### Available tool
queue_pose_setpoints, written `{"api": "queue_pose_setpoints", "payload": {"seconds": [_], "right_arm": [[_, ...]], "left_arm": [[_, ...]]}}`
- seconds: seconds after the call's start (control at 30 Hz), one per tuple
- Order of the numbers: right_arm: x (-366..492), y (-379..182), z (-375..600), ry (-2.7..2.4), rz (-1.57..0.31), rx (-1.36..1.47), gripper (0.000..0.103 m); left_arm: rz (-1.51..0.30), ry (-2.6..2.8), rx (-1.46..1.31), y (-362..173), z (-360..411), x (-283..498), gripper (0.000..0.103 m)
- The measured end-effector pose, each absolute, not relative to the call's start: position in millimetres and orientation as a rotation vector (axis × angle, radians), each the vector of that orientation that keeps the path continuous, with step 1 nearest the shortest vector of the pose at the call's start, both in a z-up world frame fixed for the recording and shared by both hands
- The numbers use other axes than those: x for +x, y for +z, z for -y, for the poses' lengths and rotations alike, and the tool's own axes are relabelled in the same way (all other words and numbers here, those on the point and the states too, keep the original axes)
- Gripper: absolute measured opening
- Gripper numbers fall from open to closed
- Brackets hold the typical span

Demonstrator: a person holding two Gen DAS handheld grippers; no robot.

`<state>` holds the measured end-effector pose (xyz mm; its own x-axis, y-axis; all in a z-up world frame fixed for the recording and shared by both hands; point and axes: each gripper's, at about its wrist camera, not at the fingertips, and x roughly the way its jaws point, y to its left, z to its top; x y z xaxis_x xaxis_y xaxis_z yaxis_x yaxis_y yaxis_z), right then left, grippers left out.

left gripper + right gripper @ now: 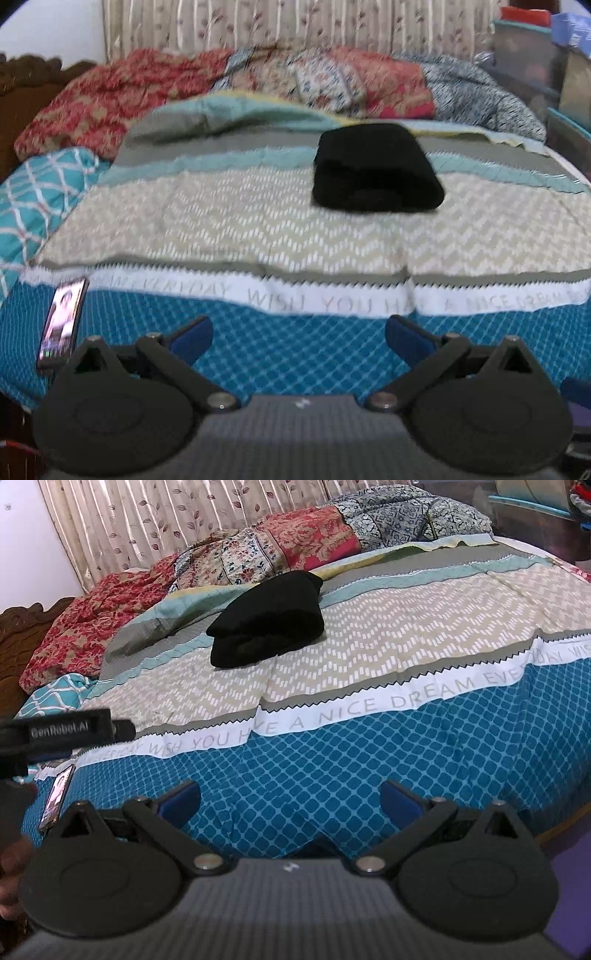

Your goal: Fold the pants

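Note:
The black pants (pixel 376 170) lie folded into a compact bundle on the patterned bedspread (pixel 221 221), toward the far side of the bed; they also show in the right wrist view (pixel 269 620). My left gripper (pixel 299 338) is open and empty, held back over the blue front part of the bedspread, well short of the pants. My right gripper (pixel 290 801) is open and empty too, over the bed's front edge. The left gripper's body (pixel 62 729) shows at the left edge of the right wrist view.
A phone (pixel 62 325) with a lit screen lies on the bed's front left, also in the right wrist view (pixel 57 799). Crumpled patterned blankets (pixel 258 81) pile along the far side by a curtain. A wooden headboard (pixel 22 85) stands left, storage boxes (pixel 546 62) right.

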<state>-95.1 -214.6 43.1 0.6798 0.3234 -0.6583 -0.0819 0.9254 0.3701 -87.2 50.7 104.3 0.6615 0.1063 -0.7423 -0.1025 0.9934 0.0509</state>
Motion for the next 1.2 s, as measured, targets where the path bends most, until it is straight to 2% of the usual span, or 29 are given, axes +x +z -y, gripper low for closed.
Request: {"api": "queue_pose_setpoints", "payload": {"seconds": [0.33, 0.57, 1.2], "right_arm": [[-95.6, 40.7, 213.7, 0.238, -0.815, 0.339, 0.103], [-101.3, 46.4, 214.5, 0.252, -0.763, 0.334, 0.103], [-96.1, 39.3, 215.5, 0.265, -0.821, 0.379, 0.103]], "left_arm": [[-0.975, 0.132, -0.001, 82.7, -57.9, -81.1, 0.103], [-0.977, 0.125, -0.028, 85.0, -59.0, -81.7, 0.103], [-1.001, 0.164, -0.055, 80.7, -64.1, -80.2, 0.103]]}}
